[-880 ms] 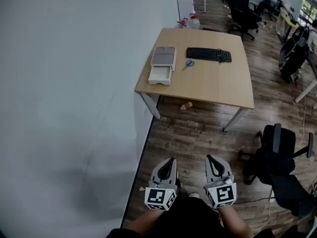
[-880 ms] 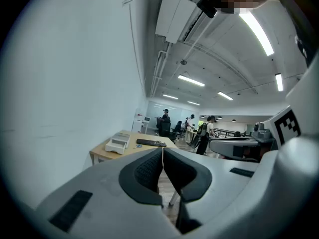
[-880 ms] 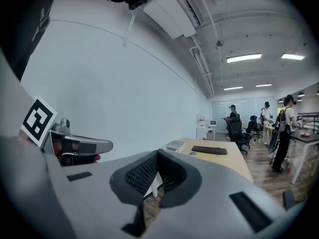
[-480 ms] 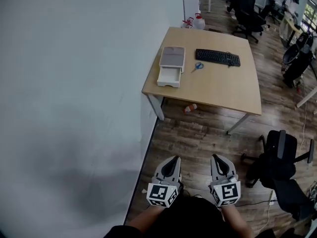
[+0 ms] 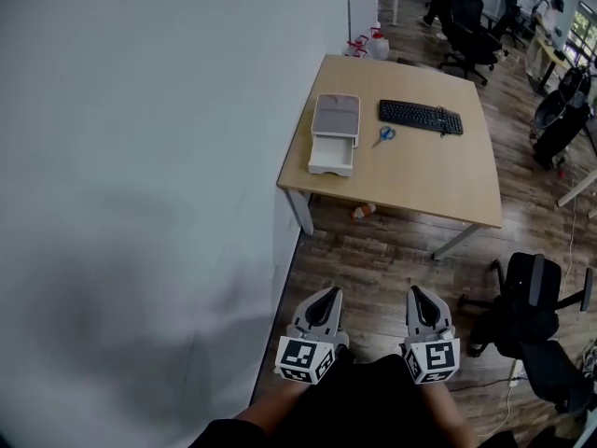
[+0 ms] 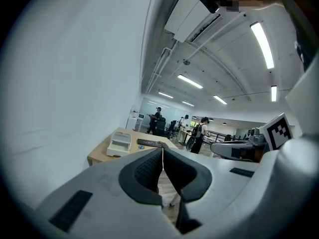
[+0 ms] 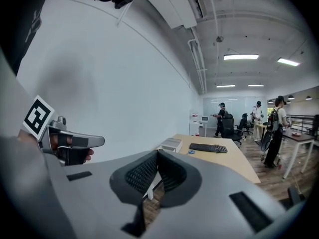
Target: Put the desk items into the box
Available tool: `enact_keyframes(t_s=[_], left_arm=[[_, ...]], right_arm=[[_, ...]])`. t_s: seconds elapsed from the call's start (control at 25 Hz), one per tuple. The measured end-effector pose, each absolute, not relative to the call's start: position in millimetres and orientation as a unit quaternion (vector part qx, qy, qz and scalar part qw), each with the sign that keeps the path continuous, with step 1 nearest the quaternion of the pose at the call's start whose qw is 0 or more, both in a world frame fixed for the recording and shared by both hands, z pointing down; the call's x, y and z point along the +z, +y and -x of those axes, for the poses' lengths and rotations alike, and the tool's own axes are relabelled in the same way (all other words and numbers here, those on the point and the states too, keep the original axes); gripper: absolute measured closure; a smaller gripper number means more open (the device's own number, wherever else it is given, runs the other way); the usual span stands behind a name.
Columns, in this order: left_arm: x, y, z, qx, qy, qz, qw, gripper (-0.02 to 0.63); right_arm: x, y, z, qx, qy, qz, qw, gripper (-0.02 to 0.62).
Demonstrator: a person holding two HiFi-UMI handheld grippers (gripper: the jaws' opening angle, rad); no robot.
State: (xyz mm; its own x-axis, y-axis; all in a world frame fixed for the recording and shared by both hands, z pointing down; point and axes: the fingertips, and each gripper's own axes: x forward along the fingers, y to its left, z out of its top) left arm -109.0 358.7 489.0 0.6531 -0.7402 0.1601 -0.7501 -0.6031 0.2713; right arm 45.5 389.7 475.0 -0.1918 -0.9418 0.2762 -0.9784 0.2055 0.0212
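A wooden desk [image 5: 420,175] stands ahead against the white wall. On it sit a white drawer box [image 5: 334,133] with its drawer pulled out, blue-handled scissors [image 5: 383,136] and a black keyboard [image 5: 420,117]. My left gripper [image 5: 326,299] and right gripper [image 5: 419,301] are held low near my body, well short of the desk, both shut and empty. The left gripper view shows the box [image 6: 119,143] and keyboard [image 6: 149,143] far beyond the closed tips [image 6: 162,149]. In the right gripper view the desk [image 7: 219,156] lies past the shut tips [image 7: 157,153].
A small orange-and-white object [image 5: 362,211] lies on the wood floor under the desk. A black office chair [image 5: 522,297] stands to the right. More chairs [image 5: 466,26], white containers [image 5: 371,43] and people [image 7: 274,128] are farther back. The wall runs along the left.
The desk has shifted right and slightly down in the head view as I move closer. Both grippers stay shut and in the same low position.
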Motion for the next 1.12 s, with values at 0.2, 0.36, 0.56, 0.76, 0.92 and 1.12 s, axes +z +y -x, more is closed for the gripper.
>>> enact_keyframes(t_s=[0.2, 0.36, 0.56, 0.76, 0.92, 1.12], left_arm=[[491, 334, 117, 0.013, -0.41, -0.898, 0.159, 0.591], [487, 317, 115, 0.006, -0.404, -0.902, 0.15, 0.591], [495, 297, 115, 0.003, -0.411, -0.899, 0.151, 0.591], [505, 272, 113, 0.011, -0.421, -0.893, 0.155, 0.591], [502, 238, 107, 0.013, -0.437, -0.888, 0.146, 0.591], [502, 183, 89, 0.015, -0.441, -0.884, 0.155, 0.591]], right_arm=[[482, 376, -50, 0.094, -0.75, -0.645, 0.115, 0.535], [480, 364, -46, 0.061, -0.744, -0.65, 0.141, 0.535], [488, 339, -34, 0.053, -0.76, -0.633, 0.14, 0.535], [498, 306, -38, 0.058, -0.771, -0.619, 0.142, 0.535], [496, 264, -47, 0.067, -0.781, -0.608, 0.126, 0.535], [501, 202, -60, 0.086, -0.794, -0.59, 0.119, 0.535]])
